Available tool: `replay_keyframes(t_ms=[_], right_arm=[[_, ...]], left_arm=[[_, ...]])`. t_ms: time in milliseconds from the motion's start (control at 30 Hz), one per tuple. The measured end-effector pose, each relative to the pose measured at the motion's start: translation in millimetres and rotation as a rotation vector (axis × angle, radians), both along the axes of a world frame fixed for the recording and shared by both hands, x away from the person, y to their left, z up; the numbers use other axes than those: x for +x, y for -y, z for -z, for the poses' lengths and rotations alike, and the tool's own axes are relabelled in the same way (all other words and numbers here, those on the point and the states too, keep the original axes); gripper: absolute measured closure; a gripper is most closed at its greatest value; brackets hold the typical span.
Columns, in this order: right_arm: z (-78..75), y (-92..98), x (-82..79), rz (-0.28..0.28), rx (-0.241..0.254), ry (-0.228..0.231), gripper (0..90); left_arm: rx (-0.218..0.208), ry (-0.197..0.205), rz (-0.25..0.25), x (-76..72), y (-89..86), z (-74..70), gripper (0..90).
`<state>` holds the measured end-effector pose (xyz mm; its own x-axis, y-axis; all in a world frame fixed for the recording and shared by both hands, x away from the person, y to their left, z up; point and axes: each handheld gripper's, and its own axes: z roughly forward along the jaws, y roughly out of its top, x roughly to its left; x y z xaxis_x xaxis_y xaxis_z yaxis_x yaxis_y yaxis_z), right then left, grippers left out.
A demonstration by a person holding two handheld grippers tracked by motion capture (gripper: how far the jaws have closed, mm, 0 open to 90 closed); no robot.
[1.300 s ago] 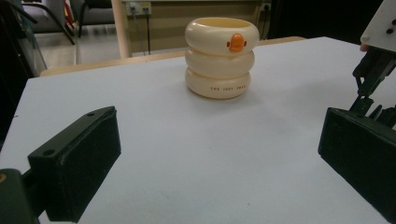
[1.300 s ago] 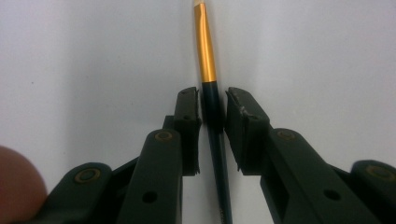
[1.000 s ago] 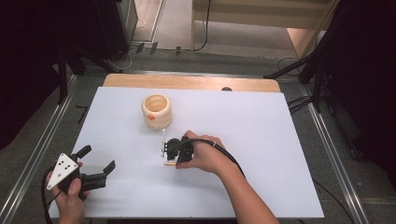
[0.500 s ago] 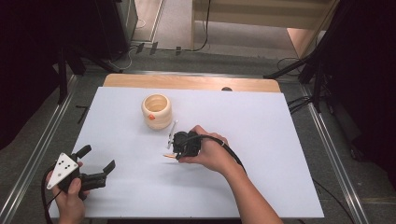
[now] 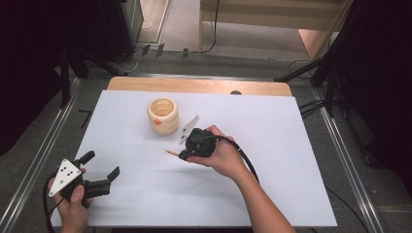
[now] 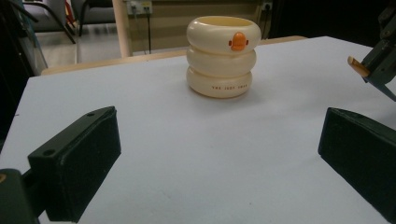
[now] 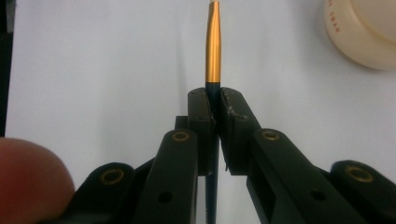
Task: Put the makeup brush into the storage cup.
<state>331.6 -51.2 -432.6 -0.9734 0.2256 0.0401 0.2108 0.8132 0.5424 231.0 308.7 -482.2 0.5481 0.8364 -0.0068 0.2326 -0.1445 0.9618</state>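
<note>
Holding a thin brush (image 7: 213, 51) in my right gripper (image 7: 215, 100), I have the jaws pinched shut on its dark handle, so the gold collar and tip stick out ahead where I can steer them. I judge I'm carrying it toward the cream holder (image 5: 163, 115), which stands just beyond and to the left on the white table (image 5: 291, 160); gripping low on the handle should leave the front free to drop inside.

My left gripper (image 5: 99, 172) waits near the table's front left corner, jaws wide and empty, pointed at the holder, perhaps ready to steady it.

From above, the brush is a mere sliver poking from my right hand (image 5: 221, 155). The right gripper view reveals the pinch itself. Meanwhile the left gripper view shows the holder's three stacked rings and orange beak.
</note>
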Motion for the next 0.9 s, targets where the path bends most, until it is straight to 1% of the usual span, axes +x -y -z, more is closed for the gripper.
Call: replay_keyframes(t_ms=[67,100,133,200,267,467,600,667,900], right_arm=[[-1.3,1.4,1.0,0.005,0.031,-0.001,84.8],[-2.1,2.2,1.5,0.006,0.047,-0.010,84.8],[-2.3,2.7,2.5,0.003,0.068,-0.006,84.9],[-3.8,3.5,2.7,0.015,0.091,-0.005,84.8],[-5.1,4.2,3.1,0.015,0.111,0.000,84.8],[-7.7,7.6,5.3,0.039,0.187,-0.005,84.9],[-9.2,10.4,6.2,0.063,0.232,0.002,84.9],[-9.9,11.7,6.4,0.073,0.256,-0.004,84.9],[-13.3,14.5,7.8,0.092,0.314,0.007,84.9]], left_arm=[[-0.001,0.000,-0.001,0.0,0.0,0.0,0.0],[-0.001,0.001,-0.001,0.0,0.0,0.0,0.0],[-0.001,0.001,-0.002,-0.1,0.0,0.0,0.0],[-0.002,0.000,-0.002,-0.2,0.0,0.0,0.0],[-0.002,0.000,-0.002,-0.2,0.0,-0.1,0.0],[-0.002,0.001,-0.002,-0.4,0.1,-0.2,0.0],[-0.001,0.002,-0.001,-0.5,0.0,-0.3,0.0],[-0.002,0.001,-0.002,-0.4,0.0,-0.3,0.0],[-0.003,0.001,-0.002,-0.3,0.0,-0.2,0.0]])
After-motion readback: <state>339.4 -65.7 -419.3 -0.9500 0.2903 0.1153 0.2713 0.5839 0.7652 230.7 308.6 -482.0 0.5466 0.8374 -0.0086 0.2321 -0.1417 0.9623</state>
